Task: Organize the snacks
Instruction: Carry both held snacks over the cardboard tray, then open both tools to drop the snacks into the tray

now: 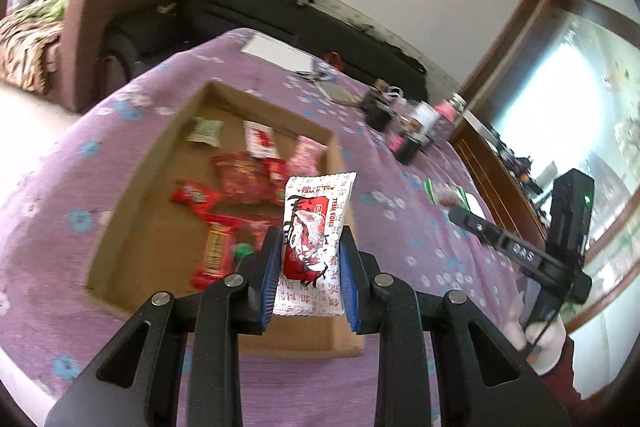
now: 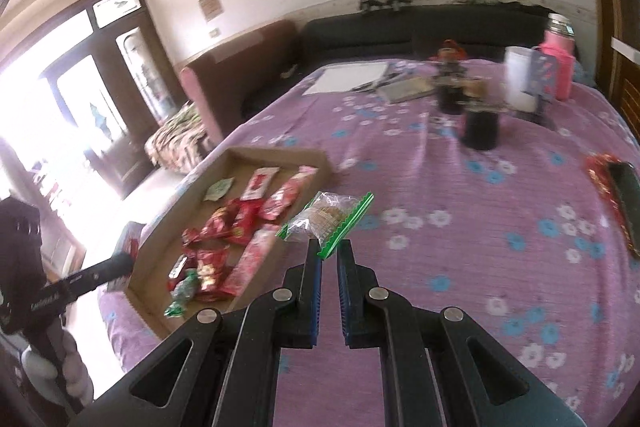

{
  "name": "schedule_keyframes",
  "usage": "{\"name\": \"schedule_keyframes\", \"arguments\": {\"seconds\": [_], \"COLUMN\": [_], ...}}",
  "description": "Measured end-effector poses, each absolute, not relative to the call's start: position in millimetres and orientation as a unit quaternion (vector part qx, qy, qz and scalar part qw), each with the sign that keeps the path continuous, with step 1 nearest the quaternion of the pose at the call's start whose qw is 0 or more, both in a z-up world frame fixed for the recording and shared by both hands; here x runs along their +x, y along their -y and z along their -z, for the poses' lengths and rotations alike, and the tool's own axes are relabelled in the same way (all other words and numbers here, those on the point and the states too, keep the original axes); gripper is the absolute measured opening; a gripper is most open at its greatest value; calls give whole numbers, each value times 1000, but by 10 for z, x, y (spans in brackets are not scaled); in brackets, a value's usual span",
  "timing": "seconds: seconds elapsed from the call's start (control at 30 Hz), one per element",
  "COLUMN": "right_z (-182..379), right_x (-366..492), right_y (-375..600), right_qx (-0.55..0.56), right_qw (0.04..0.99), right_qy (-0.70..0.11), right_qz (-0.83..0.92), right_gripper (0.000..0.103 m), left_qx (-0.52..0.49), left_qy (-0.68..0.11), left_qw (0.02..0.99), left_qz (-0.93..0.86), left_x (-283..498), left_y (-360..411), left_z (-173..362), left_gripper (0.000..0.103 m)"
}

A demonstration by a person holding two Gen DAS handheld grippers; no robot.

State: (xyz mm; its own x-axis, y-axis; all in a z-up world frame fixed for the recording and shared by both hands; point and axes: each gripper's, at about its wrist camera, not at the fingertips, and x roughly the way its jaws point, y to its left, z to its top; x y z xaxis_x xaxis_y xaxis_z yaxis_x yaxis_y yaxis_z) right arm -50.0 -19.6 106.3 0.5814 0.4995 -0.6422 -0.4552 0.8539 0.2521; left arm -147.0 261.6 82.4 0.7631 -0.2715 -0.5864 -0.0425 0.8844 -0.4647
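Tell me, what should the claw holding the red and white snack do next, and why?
Probably open the left claw to drop the red and white snack packet into the cardboard box. It hangs above the box, where other snacks already lie.

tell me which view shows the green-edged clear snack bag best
The right wrist view: the green-edged clear snack bag fills the centre, pinched at its green edge by the right claw. The left wrist view shows it only small and blurred.
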Motion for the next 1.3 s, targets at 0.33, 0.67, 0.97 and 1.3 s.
{"name": "schedule_keyframes", "arguments": {"seconds": [0.33, 0.67, 0.97, 1.3], "right_z": [-879, -638, -485, -372], "right_x": [-639, -886, -985, -991], "right_y": [-417, -911, -1145, -1230], "right_qx": [-9, -60, -88, -99], "right_qw": [862, 830, 817, 810], "right_qy": [-396, -424, -437, -450], "right_qz": [-317, -357, -366, -363], "right_gripper": [7, 7, 7, 8], "left_qx": [-260, -270, -274, -262], "left_qy": [-357, -373, -380, -386], "left_qw": [897, 887, 883, 884], "left_qz": [25, 9, 1, -17], "left_x": [-1435, -1388, -1362, -1354], "left_y": [-2939, -3054, -3083, -3077], "left_z": [-558, -384, -332, -323], "left_gripper": [25, 25, 25, 25]}}
